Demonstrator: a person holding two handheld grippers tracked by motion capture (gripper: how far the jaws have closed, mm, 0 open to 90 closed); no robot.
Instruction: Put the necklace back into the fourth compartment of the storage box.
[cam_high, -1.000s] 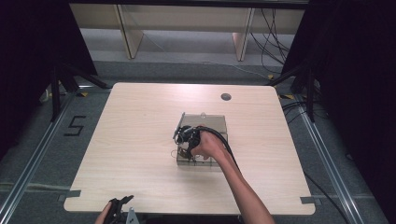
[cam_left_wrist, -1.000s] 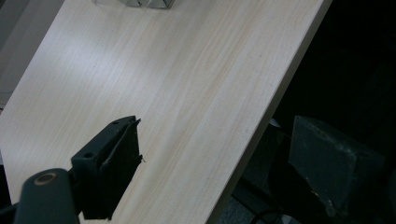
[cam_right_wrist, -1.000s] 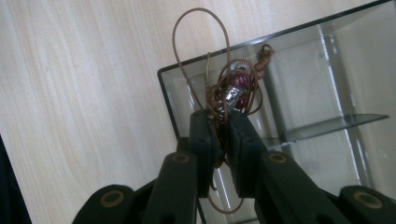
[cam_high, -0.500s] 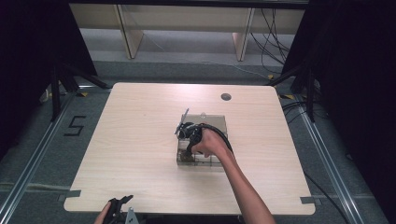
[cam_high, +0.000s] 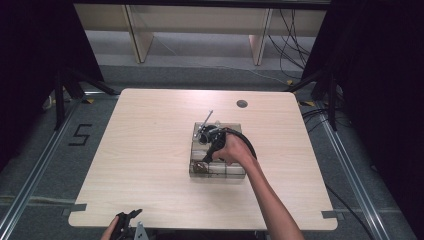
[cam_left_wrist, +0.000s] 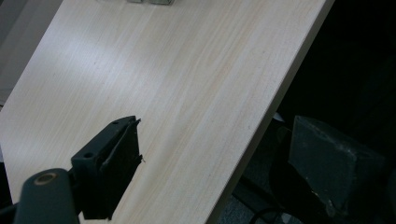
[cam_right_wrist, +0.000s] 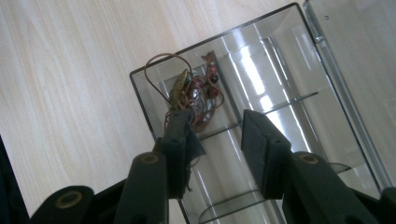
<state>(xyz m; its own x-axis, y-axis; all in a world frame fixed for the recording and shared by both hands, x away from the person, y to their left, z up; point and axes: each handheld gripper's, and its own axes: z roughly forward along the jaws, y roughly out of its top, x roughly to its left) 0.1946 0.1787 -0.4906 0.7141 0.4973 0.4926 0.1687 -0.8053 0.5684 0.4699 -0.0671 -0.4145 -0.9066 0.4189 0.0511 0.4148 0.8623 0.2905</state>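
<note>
The wooden surface (cam_high: 150, 165) carries a clear divided box (cam_right_wrist: 280, 88) at the frame's centre, lid open so the compartments can be reached. A tangle of necklace (cam_right_wrist: 194, 93) lies in its corner compartment, upper left of the right claw (cam_right_wrist: 217, 140), whose jaws have just been opening, nothing between them; compared with the earlier frame, that hand has been lifted slightly. The left claw (cam_left_wrist: 205, 163) is parked open at the bottom edge.

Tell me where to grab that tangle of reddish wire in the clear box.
Grip the wire tangle at the loop that arches above the clump, coming straight down from above: it lies in a corner compartment of the clear box, so walls probably block a sideways approach.
</note>
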